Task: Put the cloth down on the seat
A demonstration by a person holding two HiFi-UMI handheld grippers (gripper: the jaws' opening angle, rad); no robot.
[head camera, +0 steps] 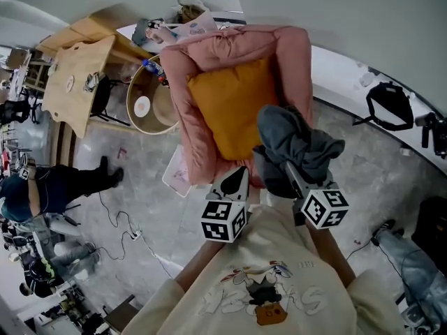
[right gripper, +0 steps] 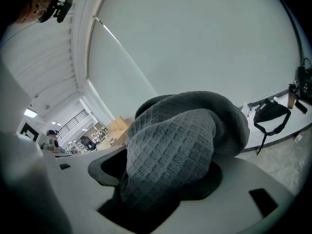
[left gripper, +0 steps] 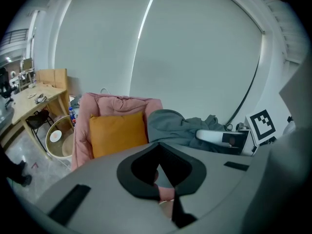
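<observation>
The pink armchair (head camera: 209, 54) is the largest item. Its padding is soft and quilted, with rolled armrests. Both of the person's forearms extend forward and down toward the front edge of the chair, close together.

An orange cushion (head camera: 230, 103), square and smooth, leans against the backrest.

The grey cloth (head camera: 293, 145) is a waffle-knit fabric, bunched into thick rounded folds. In the head view it lies over the armrest at the picture's right and overlaps the cushion's right edge. It is carried by the gripper and is not spread on the seat. We cannot tell whether its lower folds touch the chair.

The right gripper (head camera: 288, 169) points forward and slightly downward. In the right gripper view its jaws are clamped on the cloth, which fills the gap and bulges over them.

The left gripper (head camera: 236, 179) sits just beside the right one, at the seat's front edge, and points more steeply down. Its black jaws meet at a point, with nothing between them.

Each gripper carries a cube with square black-and-white markers (head camera: 223, 220).
</observation>
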